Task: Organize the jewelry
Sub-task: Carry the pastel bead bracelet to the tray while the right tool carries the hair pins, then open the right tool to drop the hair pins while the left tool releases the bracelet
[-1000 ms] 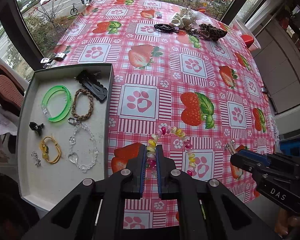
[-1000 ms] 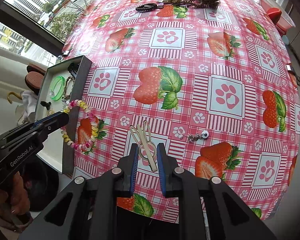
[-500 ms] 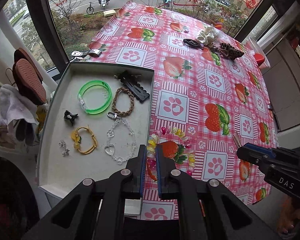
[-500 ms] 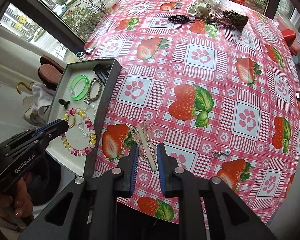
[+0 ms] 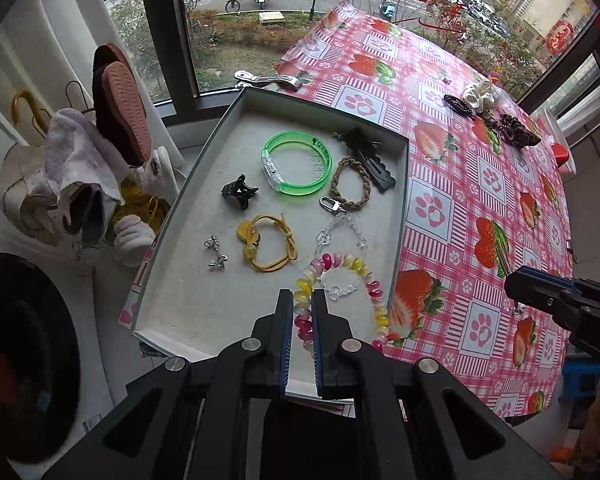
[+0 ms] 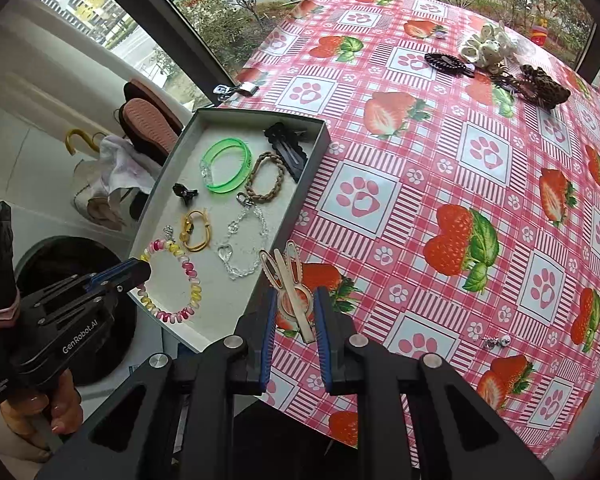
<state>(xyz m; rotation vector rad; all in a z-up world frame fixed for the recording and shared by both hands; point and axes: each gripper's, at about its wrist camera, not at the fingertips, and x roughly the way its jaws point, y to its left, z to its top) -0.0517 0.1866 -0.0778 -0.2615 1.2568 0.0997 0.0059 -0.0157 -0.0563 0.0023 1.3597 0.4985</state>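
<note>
Your left gripper (image 5: 301, 312) has its jaws clamped on the pastel beaded bracelet (image 5: 342, 292), pinching one side of the loop while the rest hangs free over the near right corner of the grey tray (image 5: 188, 304); from the right wrist view the same bracelet (image 6: 172, 280) hangs from the left gripper (image 6: 142, 270) above the near end of the tray floor. Your right gripper (image 6: 294, 312) has its jaws clamped on a cream hair clip (image 6: 290, 288), which stands up between the blue pads and tilts toward the tray's right wall. The tray sits at the left edge of the table, on the strawberry and paw-print tablecloth (image 6: 440, 168). Inside it lie a green bangle (image 5: 296, 166), a brown braided bracelet (image 5: 350, 182), a black hair clip (image 5: 370, 158), a small black claw clip (image 5: 239, 192), a yellow cord bracelet (image 5: 266, 242), a clear crystal bracelet (image 5: 340, 236) and a small silver piece (image 5: 216, 254). Well apart, at the far side of the table, more accessories (image 6: 496, 60) lie in a loose group. A small silver charm (image 6: 496, 342) rests on the cloth to the right of your right gripper.
</note>
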